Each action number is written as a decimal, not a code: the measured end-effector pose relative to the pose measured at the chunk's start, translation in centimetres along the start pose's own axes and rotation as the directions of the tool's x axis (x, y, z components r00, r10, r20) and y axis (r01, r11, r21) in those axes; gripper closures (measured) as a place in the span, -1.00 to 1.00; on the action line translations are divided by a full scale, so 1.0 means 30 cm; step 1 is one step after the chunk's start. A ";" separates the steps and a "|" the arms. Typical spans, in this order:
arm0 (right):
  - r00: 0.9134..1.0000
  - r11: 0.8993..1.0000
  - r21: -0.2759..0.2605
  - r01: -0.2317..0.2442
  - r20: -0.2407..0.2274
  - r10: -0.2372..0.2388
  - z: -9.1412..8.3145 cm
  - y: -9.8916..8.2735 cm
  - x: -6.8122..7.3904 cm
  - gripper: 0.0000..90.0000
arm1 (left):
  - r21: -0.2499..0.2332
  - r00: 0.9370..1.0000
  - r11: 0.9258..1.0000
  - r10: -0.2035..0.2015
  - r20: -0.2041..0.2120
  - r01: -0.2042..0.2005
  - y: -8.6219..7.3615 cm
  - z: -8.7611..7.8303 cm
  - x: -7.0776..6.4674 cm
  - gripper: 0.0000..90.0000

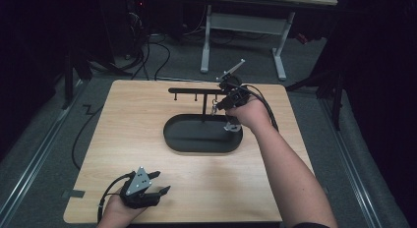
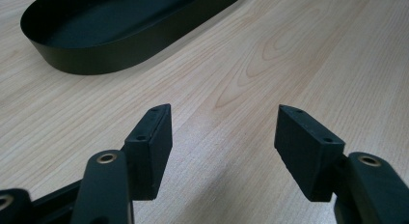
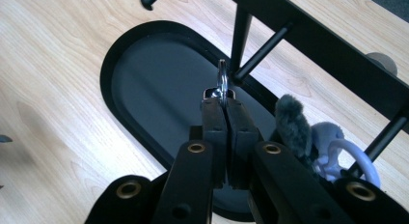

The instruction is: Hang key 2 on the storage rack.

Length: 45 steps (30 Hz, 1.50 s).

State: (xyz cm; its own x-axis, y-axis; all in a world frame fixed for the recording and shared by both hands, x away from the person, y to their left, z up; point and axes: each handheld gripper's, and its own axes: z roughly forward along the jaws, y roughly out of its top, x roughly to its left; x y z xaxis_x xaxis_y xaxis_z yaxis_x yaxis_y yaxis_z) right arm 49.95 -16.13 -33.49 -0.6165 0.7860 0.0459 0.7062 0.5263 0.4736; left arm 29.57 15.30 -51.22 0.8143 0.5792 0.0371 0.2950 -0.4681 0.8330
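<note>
While the metal key ring [image 3: 222,79] sits pinched in the closed right gripper [image 3: 225,105] just beside a peg of the black rack [image 3: 308,38] above the oval tray [image 3: 144,69], a fluffy charm [image 3: 294,125] hangs beneath, and the left gripper [image 2: 224,132] rests spread wide over the wooden table [image 2: 270,55].

Black tray [image 1: 196,142], pale woodgrain table [image 1: 137,120]

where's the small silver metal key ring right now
In the right gripper view, the silver key ring is pinched by the right gripper, above the black oval tray, beside the stand's peg.
</note>
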 end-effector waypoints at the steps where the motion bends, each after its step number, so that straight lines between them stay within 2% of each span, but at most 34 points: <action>1: 1.000 1.000 -0.002 0.001 -0.002 -0.001 0.002 0.000 -0.004 0.99 | -0.001 1.000 1.000 0.000 0.000 0.000 0.000 0.000 0.000 -0.13; 12: 1.000 1.000 -0.023 -0.011 0.011 0.012 0.014 0.006 -0.042 0.98 | 0.009 1.000 1.000 0.003 0.008 -0.003 -0.001 0.006 -0.004 -0.13; 18: 0.999 0.998 -0.046 -0.045 0.018 0.045 0.037 0.020 -0.072 0.97 | 0.015 1.000 1.000 0.008 0.015 -0.008 -0.002 0.010 -0.004 -0.13; 25: 0.997 0.997 -0.051 -0.049 0.051 0.052 0.038 0.028 -0.069 0.90 | 0.012 1.000 1.000 0.000 0.016 0.000 -0.002 0.008 0.001 -0.13; 30: 0.996 0.996 -0.071 -0.056 0.063 0.060 0.004 0.011 -0.056 0.82 | 0.013 1.000 1.000 0.003 0.015 -0.003 -0.001 0.008 0.000 -0.13; 36: 0.998 0.995 -0.090 -0.050 0.037 0.053 -0.030 -0.062 -0.023 0.72 | 0.013 1.000 1.000 0.003 0.012 -0.003 -0.001 0.013 -0.002 -0.13; 45: 0.998 0.992 -0.118 -0.055 -0.011 0.054 0.008 -0.181 0.009 0.60 | 0.018 1.000 1.000 0.003 0.011 -0.004 0.001 0.021 -0.003 -0.13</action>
State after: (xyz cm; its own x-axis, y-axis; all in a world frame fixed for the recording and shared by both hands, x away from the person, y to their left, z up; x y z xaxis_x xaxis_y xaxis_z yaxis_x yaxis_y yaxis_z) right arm 46.04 -18.71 -36.28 -0.5814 0.8096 0.0811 0.6931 0.4405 0.5706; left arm 29.82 14.82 -51.54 0.8206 0.5705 0.0341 0.3011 -0.4822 0.8227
